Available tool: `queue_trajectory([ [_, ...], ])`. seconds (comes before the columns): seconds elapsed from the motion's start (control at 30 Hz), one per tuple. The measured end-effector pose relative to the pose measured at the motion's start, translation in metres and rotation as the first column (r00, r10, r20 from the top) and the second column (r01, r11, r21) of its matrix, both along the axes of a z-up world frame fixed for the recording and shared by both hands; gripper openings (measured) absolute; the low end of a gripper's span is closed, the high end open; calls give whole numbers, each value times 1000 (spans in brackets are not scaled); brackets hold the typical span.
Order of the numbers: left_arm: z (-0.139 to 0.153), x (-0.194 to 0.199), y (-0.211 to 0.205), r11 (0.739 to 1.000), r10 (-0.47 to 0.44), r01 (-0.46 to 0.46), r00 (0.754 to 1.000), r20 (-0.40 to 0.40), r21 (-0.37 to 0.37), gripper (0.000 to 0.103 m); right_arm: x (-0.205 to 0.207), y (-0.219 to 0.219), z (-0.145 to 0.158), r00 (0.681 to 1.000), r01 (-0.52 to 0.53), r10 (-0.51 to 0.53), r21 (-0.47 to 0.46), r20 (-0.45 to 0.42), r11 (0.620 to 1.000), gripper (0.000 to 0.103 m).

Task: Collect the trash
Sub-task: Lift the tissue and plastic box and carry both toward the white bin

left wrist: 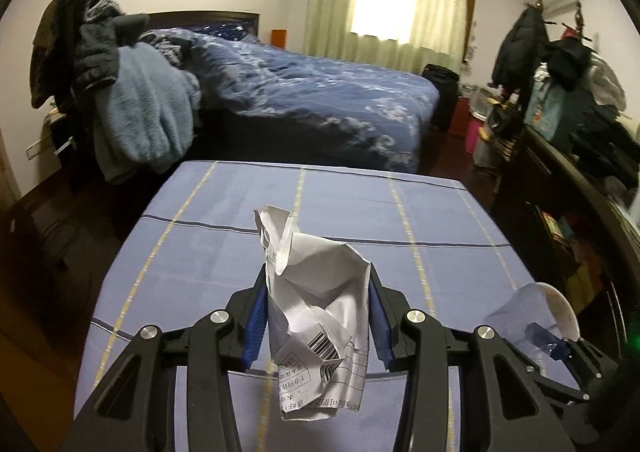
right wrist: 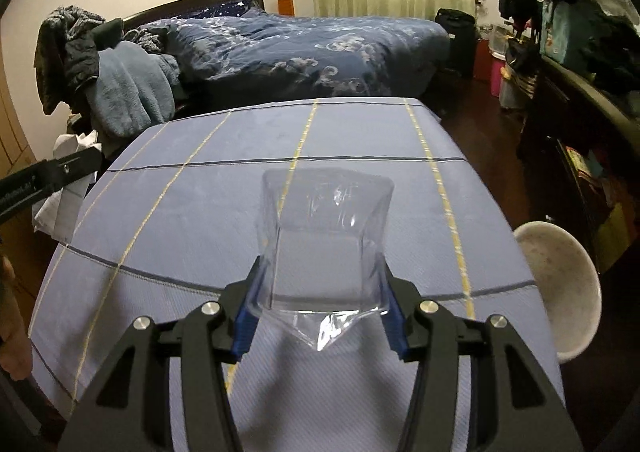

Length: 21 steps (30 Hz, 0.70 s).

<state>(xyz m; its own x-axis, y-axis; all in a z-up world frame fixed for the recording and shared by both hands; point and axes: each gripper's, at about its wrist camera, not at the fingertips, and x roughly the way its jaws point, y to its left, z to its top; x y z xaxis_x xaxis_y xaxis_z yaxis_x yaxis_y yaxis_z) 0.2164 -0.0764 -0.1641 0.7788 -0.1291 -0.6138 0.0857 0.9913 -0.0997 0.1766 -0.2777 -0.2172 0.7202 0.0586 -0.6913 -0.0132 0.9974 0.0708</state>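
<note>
Since both pieces of trash are already off the cloth, we read this as the carrying stage of the collection. Our left gripper (left wrist: 318, 316) has its jaws clamped on a crumpled white sheet of printed paper with a barcode (left wrist: 316, 312); the blue pads press its two sides, and the paper bulges above and hangs below them. Gripping it across the middle keeps the loose folds from slipping out while we travel.

Our right gripper (right wrist: 320, 316) has its jaws clamped on a clear, thin plastic cup-like container (right wrist: 326, 248), which is squashed into a squarish shape where the pads press it. We judge that such soft plastic needs this squeeze to stay put, though it could buckle further or pop free.

Both loads hang above the lilac-blue checked cloth with yellow and dark lines that covers the surface (right wrist: 168, 212), and that cloth looks bare of other litter in both views. At the near right edge of the surface stands a round white speckled bowl-shaped bin or seat (right wrist: 560, 284); we cannot tell which it is. If it is the bin, it is the likely drop point, and the right gripper is the nearer of the two. Far beyond the surface lies a bed with a dark blue patterned quilt (left wrist: 320, 92).
</note>
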Motion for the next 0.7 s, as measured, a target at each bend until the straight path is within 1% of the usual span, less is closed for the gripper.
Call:
queue_trajectory([
  [0.33,8,-13,-22,998,-51,51,999,9,24,45,-20,-13,9,999,23,-23,2,44,1000,55],
  [0.7,17,-24,-51,992,-109,107,994,28,63,45,-37,-32,17,995,46,-47,20,84,999,55],
])
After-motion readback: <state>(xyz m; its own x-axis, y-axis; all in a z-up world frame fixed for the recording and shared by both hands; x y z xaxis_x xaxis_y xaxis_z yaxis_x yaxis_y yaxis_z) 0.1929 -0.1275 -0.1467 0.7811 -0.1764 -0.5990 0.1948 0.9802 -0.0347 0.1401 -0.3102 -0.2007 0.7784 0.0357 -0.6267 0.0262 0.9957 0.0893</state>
